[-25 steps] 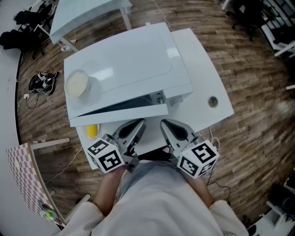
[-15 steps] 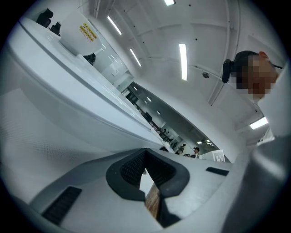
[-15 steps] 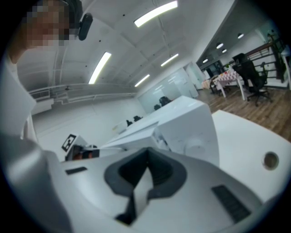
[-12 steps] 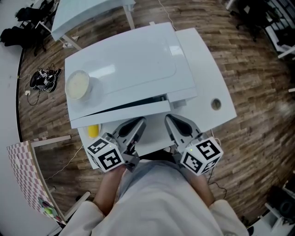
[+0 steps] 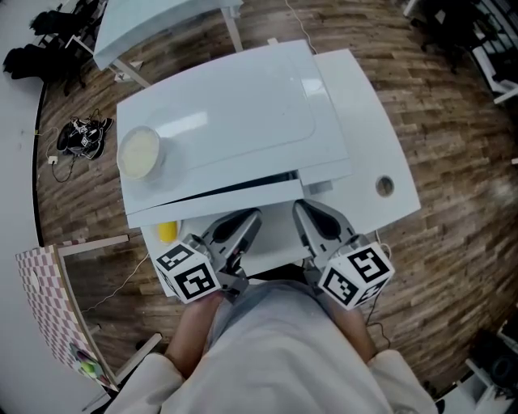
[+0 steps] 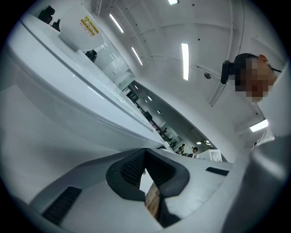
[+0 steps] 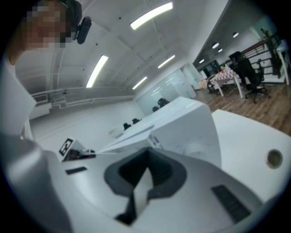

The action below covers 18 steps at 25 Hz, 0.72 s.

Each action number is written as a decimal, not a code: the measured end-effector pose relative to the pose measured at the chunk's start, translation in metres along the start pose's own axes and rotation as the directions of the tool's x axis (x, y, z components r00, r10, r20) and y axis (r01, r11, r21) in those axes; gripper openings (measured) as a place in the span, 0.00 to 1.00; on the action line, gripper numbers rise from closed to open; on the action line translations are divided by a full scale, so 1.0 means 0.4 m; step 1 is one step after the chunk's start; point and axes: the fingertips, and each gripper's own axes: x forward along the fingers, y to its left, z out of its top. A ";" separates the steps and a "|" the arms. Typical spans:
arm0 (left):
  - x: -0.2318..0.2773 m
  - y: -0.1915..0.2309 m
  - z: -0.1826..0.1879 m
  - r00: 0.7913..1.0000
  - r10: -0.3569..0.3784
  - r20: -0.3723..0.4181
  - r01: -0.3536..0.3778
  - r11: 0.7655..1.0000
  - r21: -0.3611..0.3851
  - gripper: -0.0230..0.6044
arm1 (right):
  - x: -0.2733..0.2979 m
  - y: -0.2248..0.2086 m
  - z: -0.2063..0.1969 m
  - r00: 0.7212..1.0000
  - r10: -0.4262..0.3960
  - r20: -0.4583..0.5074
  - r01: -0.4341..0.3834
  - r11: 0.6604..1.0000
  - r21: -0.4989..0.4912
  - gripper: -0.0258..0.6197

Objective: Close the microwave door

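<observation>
A white microwave (image 5: 235, 121) stands on a white table (image 5: 364, 121). Its door (image 5: 218, 198) lies almost flush with the body, with a thin dark gap along it. My left gripper (image 5: 247, 222) is shut and empty, its tips just under the door's front face. My right gripper (image 5: 303, 212) is also shut and empty, at the door's right end. In the left gripper view the shut jaws (image 6: 145, 152) point up along the white door (image 6: 68, 91). From the right gripper (image 7: 148, 152) the microwave (image 7: 182, 123) appears close ahead. Contact with the door cannot be told.
A pale bowl (image 5: 139, 154) sits on the microwave's top at the left. A yellow object (image 5: 166, 232) lies on the table below the door's left end. The table has a round hole (image 5: 384, 186) at the right. Another white table (image 5: 154, 24) stands behind; a checkered board (image 5: 40, 299) leans at the left.
The door has swung in toward the microwave body, and the gap has narrowed to a thin line. Both shut grippers have moved forward with it.
</observation>
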 end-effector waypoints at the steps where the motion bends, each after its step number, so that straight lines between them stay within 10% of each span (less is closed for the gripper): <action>1: 0.001 0.001 0.001 1.000 -0.003 0.000 0.003 1.000 -0.005 0.06 | 0.002 -0.001 0.002 1.000 -0.004 0.004 0.004 1.000 0.004 0.07; 18: 0.023 0.013 0.004 0.999 -0.036 0.001 0.036 0.999 -0.036 0.06 | 0.023 -0.010 0.013 0.999 -0.035 0.015 0.035 0.999 0.010 0.07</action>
